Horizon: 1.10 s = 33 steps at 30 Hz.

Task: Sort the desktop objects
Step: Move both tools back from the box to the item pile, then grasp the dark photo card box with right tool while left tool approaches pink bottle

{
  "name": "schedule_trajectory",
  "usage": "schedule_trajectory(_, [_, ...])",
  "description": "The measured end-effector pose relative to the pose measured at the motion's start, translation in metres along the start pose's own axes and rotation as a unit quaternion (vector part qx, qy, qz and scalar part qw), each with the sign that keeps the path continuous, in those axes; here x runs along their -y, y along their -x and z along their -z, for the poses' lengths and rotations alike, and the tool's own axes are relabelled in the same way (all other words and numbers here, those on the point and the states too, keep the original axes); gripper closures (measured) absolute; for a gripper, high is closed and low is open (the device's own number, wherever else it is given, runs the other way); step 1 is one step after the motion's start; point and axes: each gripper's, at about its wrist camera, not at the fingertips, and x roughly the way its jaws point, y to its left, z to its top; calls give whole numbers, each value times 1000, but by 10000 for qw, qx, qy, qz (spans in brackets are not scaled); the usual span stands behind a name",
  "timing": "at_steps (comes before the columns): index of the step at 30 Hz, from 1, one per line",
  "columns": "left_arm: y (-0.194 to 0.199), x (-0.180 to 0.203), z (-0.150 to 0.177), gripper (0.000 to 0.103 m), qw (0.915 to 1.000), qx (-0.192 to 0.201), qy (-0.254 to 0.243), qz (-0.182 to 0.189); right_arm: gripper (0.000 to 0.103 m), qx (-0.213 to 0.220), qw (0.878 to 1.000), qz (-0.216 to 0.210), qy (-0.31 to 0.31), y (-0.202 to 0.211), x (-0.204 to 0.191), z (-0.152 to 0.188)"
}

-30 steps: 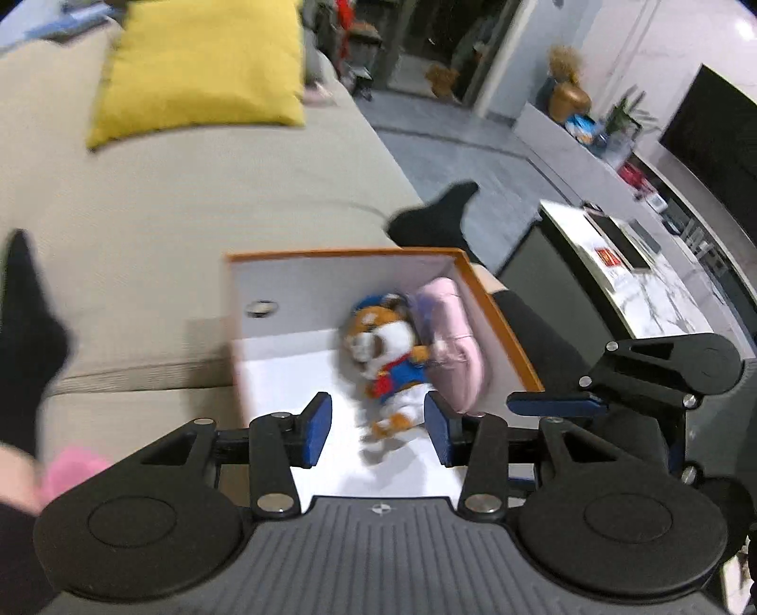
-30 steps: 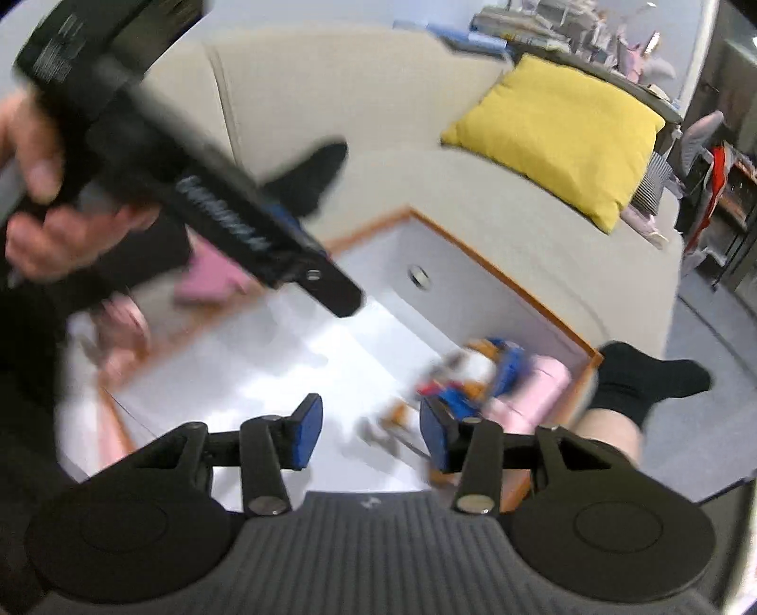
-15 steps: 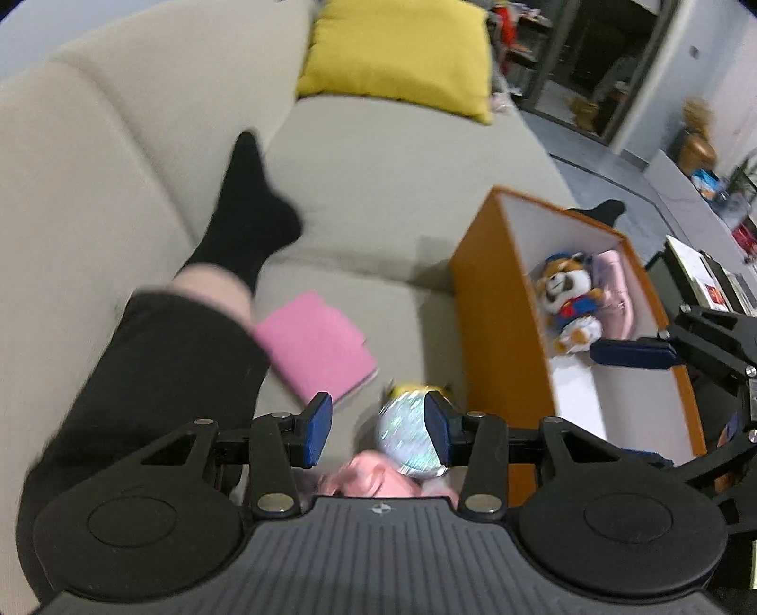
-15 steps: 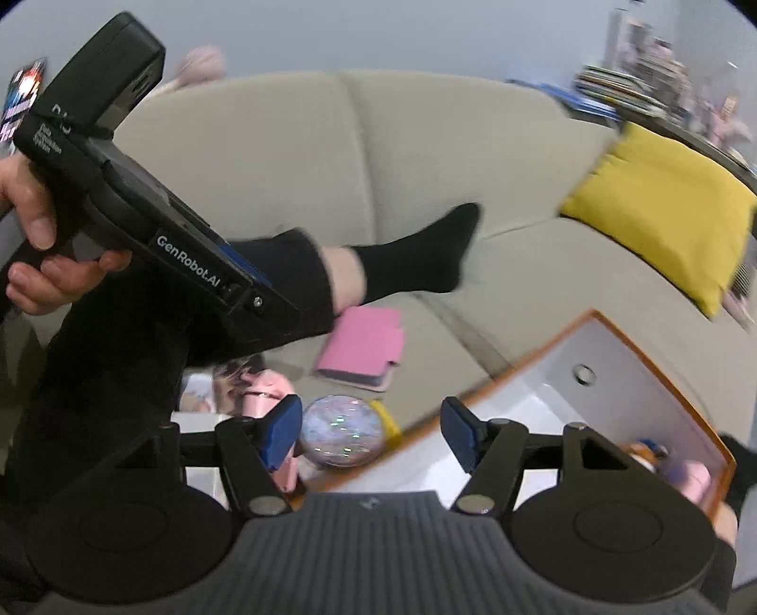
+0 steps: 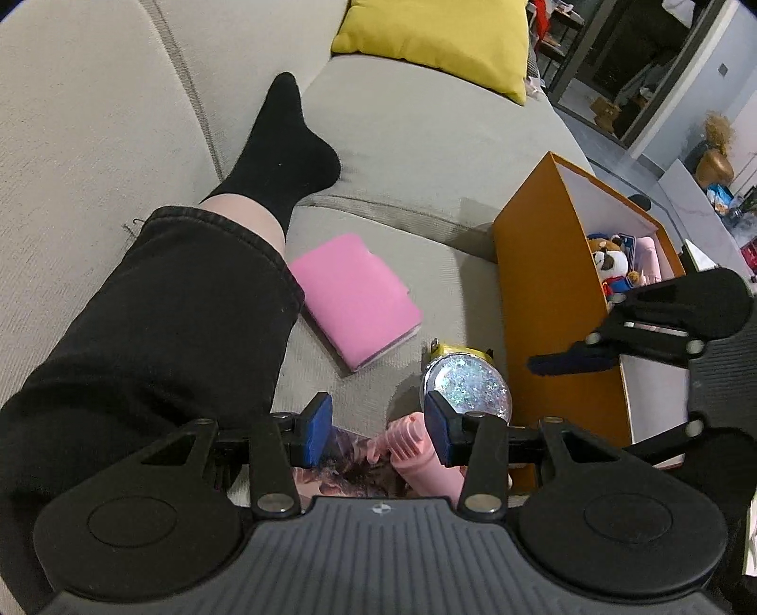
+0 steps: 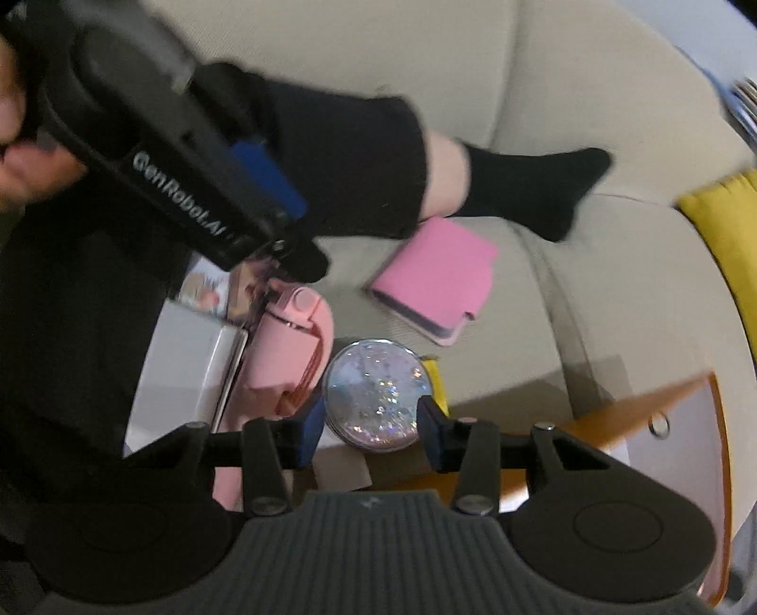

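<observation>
A glittery round globe point(image 5: 466, 385) on a yellow base lies on the sofa beside the orange box point(image 5: 544, 303); it also shows in the right wrist view point(image 6: 376, 392). My right gripper point(image 6: 371, 430) is open, its jaws either side of the globe. My left gripper point(image 5: 377, 428) is open and empty above a pink bottle point(image 5: 418, 454), which also shows in the right wrist view point(image 6: 288, 350). A pink notebook point(image 5: 355, 298) lies on the seat. A plush toy point(image 5: 610, 269) and a pink item lie inside the box.
The person's leg in black trousers and sock point(image 5: 279, 142) stretches across the sofa at left. A yellow cushion point(image 5: 435, 38) sits at the back. A white box point(image 6: 189, 364) and photo cards point(image 6: 222, 288) lie near the bottle.
Both grippers swung away from the box interior to the sofa seat. The right gripper came down around the globe; the left gripper now hovers over the pink bottle.
</observation>
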Motion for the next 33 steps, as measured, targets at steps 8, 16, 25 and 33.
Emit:
schedule_trajectory(8, [-10, -8, -6, 53, 10000, -8, -71, -19, 57, -701, 9953, -204, 633, -34, -2, -16])
schedule_trajectory(16, [-22, -23, -10, 53, 9999, -114, 102, -14, 48, -873, 9926, -145, 832, -49, -9, -21])
schedule_trajectory(25, [-13, -25, -7, 53, 10000, -19, -40, -42, 48, -602, 9960, -299, 596, -30, 5, -29])
schedule_trajectory(33, [9, -35, -14, 53, 9984, 320, -126, -453, 48, -13, 9899, -1233, -701, -27, 33, -63])
